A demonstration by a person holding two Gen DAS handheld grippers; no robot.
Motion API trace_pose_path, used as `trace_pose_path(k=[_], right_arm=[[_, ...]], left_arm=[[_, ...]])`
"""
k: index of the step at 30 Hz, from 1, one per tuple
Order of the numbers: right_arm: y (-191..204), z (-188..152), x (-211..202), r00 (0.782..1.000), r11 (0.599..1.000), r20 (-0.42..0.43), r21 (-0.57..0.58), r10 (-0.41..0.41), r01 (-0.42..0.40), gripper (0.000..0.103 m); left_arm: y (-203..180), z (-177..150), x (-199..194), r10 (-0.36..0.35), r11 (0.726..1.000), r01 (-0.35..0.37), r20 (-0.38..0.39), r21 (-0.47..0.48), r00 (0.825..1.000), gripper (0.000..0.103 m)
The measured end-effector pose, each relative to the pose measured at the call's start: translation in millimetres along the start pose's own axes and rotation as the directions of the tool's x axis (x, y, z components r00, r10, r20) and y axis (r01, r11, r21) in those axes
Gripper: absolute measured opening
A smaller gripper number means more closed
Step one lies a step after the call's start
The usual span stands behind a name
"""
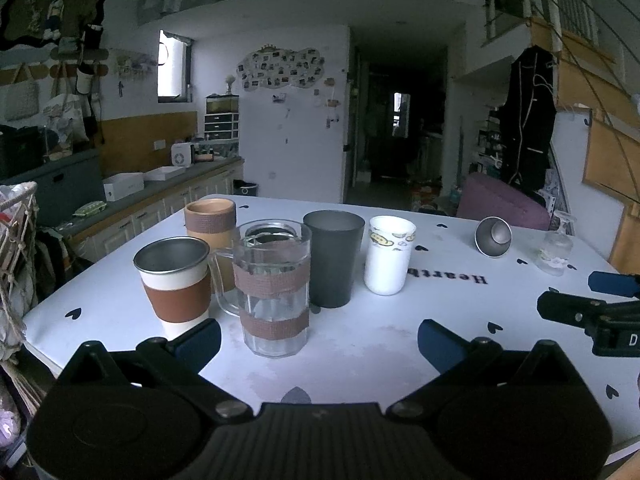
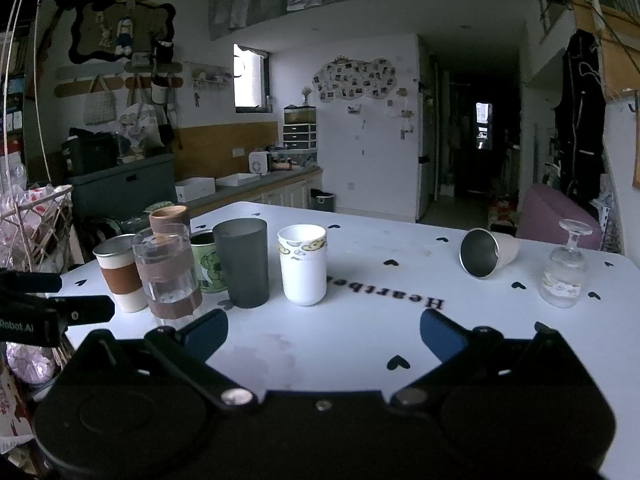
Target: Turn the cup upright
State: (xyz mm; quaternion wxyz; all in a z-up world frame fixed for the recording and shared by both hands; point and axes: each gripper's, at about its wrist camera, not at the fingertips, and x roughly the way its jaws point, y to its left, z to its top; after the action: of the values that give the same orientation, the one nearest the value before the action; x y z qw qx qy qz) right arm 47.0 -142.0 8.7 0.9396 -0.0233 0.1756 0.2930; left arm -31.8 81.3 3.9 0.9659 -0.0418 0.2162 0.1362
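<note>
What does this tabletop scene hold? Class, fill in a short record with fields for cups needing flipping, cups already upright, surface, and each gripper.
lying on its side: metal cup, mouth facing the cameras
upside down: stemmed glass, foot up
upright: white cup, dark tumbler, glass mug, brown-sleeved cup
surface: white table with black hearts
left gripper: open, empty
right gripper: open, empty

Black gripper point(image 2: 324, 334) linkages, silver pivot screws, blue fingers point(image 2: 442, 334).
</note>
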Motion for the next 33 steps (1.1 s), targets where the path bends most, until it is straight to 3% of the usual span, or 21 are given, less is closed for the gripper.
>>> trace_pose_path(k=[33], right_arm=[[-0.1, 0.0, 0.0, 1.000, 1.000, 0.000, 0.000, 0.000, 0.000, 0.103]], left_arm=[[0.8, -1.4, 1.5, -0.001, 1.000, 0.001, -0.009, -0.003, 1.000, 0.103]])
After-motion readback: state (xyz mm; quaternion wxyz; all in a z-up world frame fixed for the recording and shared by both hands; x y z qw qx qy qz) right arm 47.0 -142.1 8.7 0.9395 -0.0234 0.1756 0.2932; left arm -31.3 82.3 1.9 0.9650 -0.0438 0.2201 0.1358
